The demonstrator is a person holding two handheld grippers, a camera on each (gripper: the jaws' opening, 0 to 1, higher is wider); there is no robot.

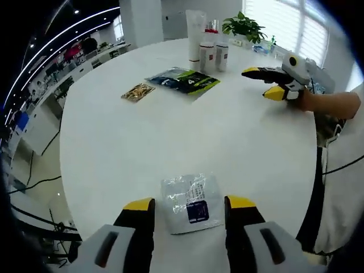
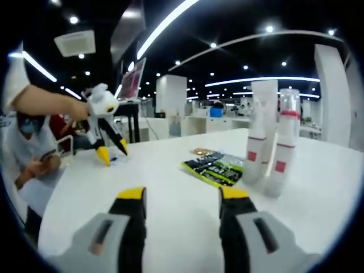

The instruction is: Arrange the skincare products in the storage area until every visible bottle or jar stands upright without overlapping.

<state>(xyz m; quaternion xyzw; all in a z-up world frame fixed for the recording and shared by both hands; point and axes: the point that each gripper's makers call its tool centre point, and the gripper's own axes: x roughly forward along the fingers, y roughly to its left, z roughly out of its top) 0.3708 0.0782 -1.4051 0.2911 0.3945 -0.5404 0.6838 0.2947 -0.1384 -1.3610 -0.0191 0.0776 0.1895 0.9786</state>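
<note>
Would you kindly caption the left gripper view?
Open left gripper hovers over a clear sachet on the white table.

I see a round white counter [image 1: 239,142] carrying a dark green-and-black packet [image 1: 183,81] lying flat, with a small golden packet [image 1: 137,91] just beside it. A clear plastic pouch with a dark label [image 1: 190,202] lies at the near edge. A potted green plant [image 1: 245,26] stands at the far side, near bright windows [image 1: 296,23].
</note>
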